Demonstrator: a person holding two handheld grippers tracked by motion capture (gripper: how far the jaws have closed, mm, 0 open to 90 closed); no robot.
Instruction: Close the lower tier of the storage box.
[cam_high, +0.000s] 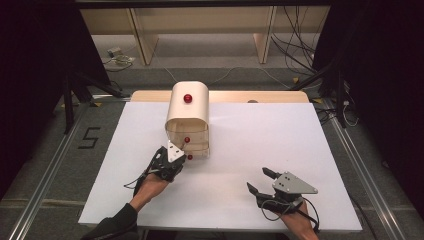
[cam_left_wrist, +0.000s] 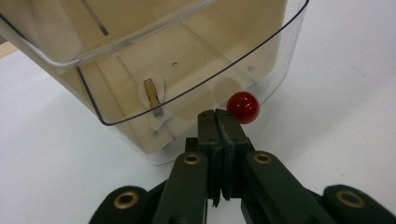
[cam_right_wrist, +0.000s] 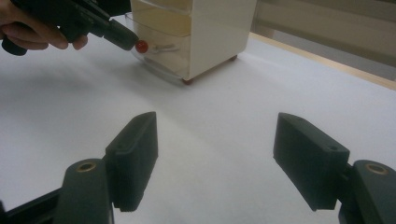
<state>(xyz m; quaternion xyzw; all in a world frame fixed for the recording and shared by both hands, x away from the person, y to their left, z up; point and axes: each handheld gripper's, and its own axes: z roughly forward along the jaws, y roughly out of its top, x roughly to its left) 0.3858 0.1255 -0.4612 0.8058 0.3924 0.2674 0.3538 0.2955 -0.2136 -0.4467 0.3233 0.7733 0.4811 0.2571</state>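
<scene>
At the foot of the cream drawer cabinet (cam_high: 187, 122), on the bottom clear drawer (cam_left_wrist: 187, 88), we judge the pull underway: our left gripper (cam_left_wrist: 218, 116) sits clenched just beside the red knob (cam_left_wrist: 243, 107), so next draw straight back, right gripper (cam_right_wrist: 215, 158) released; floor marking reads "5" (cam_high: 89, 137).

Hidden, cropped and unclear parts

Left gripper (cam_left_wrist: 218, 116): jaws pressed together, and whether they pinch the stem behind the red knob (cam_left_wrist: 243, 107) cannot be told, since the tips cover it; clear drawer (cam_left_wrist: 187, 70) cut off by the top and left picture edges in the left gripper view; small brass piece (cam_left_wrist: 152, 93) inside it too blurred to identify; drawer cabinet (cam_right_wrist: 205, 32) cropped at the top edge in the right gripper view; right gripper (cam_high: 261, 181) body partly past the bottom edge in the high view; the white table (cam_high: 260, 145) has its near edge covered by both forearms there.
</scene>
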